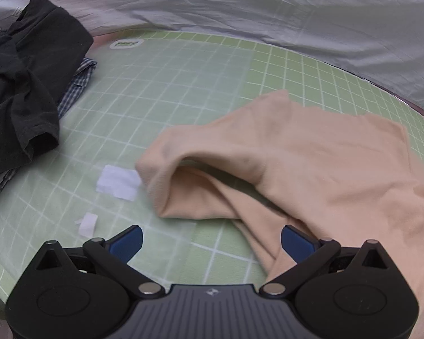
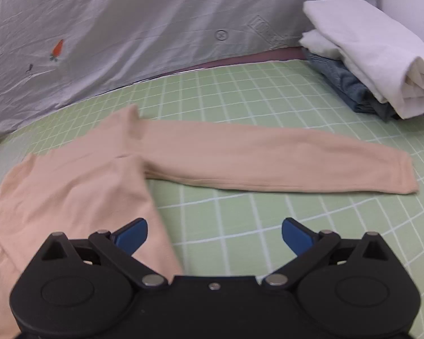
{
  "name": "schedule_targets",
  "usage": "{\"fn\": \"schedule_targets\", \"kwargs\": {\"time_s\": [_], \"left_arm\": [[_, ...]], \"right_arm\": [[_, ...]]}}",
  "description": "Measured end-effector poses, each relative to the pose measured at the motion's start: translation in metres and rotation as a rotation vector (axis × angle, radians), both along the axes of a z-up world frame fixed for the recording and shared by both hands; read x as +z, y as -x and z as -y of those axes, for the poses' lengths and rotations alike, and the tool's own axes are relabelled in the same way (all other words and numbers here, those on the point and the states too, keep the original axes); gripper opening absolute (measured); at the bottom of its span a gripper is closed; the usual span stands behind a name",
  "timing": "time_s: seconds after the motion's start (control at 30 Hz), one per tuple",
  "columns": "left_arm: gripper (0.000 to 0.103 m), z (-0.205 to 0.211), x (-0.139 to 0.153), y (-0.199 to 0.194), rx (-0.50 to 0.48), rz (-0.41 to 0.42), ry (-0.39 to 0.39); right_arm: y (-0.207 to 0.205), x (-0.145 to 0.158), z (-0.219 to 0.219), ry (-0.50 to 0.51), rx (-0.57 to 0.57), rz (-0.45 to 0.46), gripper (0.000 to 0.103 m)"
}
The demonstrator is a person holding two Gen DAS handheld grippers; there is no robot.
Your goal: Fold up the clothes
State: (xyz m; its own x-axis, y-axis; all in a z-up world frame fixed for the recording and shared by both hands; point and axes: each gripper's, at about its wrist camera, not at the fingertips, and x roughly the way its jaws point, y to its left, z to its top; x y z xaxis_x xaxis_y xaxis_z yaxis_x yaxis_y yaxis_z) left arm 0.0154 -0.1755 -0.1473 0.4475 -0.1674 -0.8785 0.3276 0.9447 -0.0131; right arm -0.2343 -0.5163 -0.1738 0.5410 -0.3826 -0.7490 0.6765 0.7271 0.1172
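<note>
A peach long-sleeved top (image 1: 325, 163) lies on the green grid mat (image 1: 183, 84). In the left wrist view one sleeve is bunched and folded back toward its cuff (image 1: 155, 175). My left gripper (image 1: 212, 240) is open and empty, low over the mat, its right finger beside the top's edge. In the right wrist view the top's body (image 2: 65, 186) lies at left and the other sleeve (image 2: 268, 161) stretches flat to the right. My right gripper (image 2: 214, 237) is open and empty, its left finger over the top's hem.
A heap of dark clothes over a checked shirt (image 1: 22, 84) lies at the mat's left. Folded white and blue-grey clothes (image 2: 376, 62) are stacked at the far right. Two white scraps (image 1: 117, 182) lie on the mat. A pale printed sheet (image 2: 127, 28) hangs behind.
</note>
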Motion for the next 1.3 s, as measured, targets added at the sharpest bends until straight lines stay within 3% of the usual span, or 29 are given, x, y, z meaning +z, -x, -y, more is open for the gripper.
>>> {"fn": "schedule_targets", "kwargs": {"time_s": [0.13, 0.3, 0.53, 0.7, 0.77, 0.87, 1.07, 1.3], "left_arm": [[0.102, -0.048, -0.006, -0.027, 0.061, -0.044, 0.018], [0.101, -0.082, -0.010, -0.059, 0.077, -0.067, 0.086], [0.089, -0.056, -0.030, -0.088, -0.079, -0.146, 0.129], [0.064, -0.035, -0.038, -0.095, -0.151, -0.142, 0.090], [0.041, -0.034, -0.040, -0.099, -0.143, -0.140, 0.078], [0.021, -0.037, -0.041, -0.107, -0.119, -0.138, 0.088], [0.016, -0.029, -0.027, -0.123, -0.076, -0.043, 0.051], [0.015, 0.018, 0.003, -0.142, -0.183, 0.179, -0.054]], "right_arm": [[-0.046, -0.002, -0.041, 0.016, 0.078, -0.028, 0.103], [-0.085, -0.016, -0.070, -0.009, 0.081, -0.060, 0.102], [-0.095, -0.024, -0.091, -0.032, 0.036, -0.112, 0.102], [-0.092, -0.031, -0.082, -0.042, -0.030, -0.157, 0.103], [-0.095, -0.033, -0.079, -0.031, -0.037, -0.169, 0.103], [-0.104, -0.034, -0.069, -0.023, -0.051, -0.164, 0.103], [-0.122, -0.036, -0.049, -0.008, -0.078, -0.152, 0.103], [-0.142, -0.038, -0.024, 0.009, -0.110, -0.138, 0.103]]}}
